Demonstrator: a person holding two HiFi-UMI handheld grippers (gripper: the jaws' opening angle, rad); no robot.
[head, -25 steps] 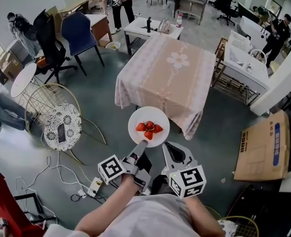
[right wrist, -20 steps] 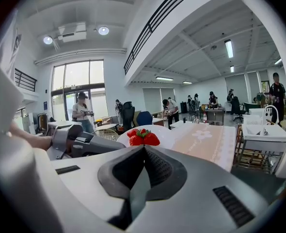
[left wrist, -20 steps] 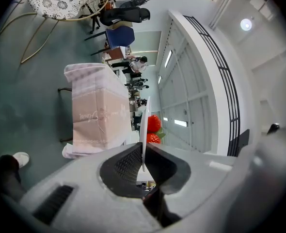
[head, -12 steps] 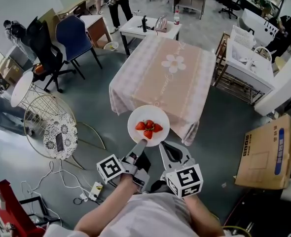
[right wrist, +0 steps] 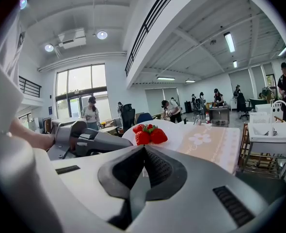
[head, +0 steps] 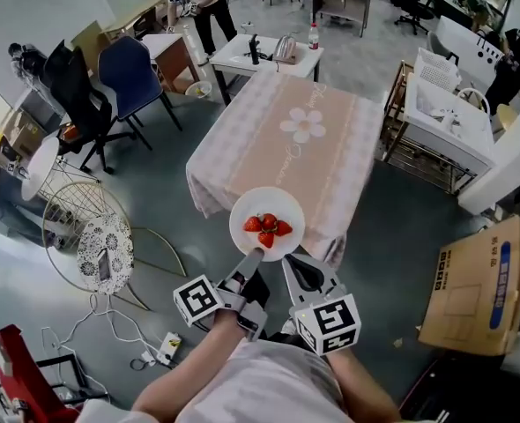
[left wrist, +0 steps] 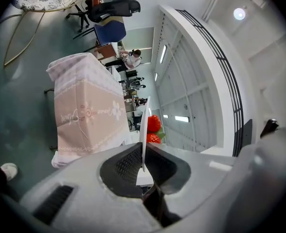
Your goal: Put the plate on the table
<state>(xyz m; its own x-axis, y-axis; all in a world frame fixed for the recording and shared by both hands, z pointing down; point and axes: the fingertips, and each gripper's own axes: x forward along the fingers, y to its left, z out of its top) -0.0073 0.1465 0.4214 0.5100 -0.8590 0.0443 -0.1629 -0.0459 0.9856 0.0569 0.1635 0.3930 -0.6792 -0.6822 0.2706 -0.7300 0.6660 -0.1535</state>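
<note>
A white plate (head: 282, 203) carrying three strawberries (head: 267, 225) is held level in the air, over the near edge of the table (head: 295, 139) with its pink flowered cloth. My left gripper (head: 252, 256) is shut on the plate's near rim. In the left gripper view the plate (left wrist: 143, 130) shows edge-on, pinched between the pads, with the strawberries (left wrist: 153, 124) beyond. My right gripper (head: 288, 263) is shut with nothing between its jaws, its tips just at the plate's near right rim. The right gripper view shows the plate (right wrist: 174, 135) straight ahead of the right gripper (right wrist: 144, 148); whether it touches the plate is unclear.
A cardboard box (head: 471, 280) lies on the floor to the right. A wire stool with a patterned top (head: 106, 241) and a power strip with cables (head: 163, 346) are on the left. Chairs (head: 132, 60), a small white table (head: 273, 51) and a rack (head: 436, 104) surround the table.
Both grippers have carried the plate forward toward the table. The plate now overlaps the cloth's near edge, where before it hung short of it.
</note>
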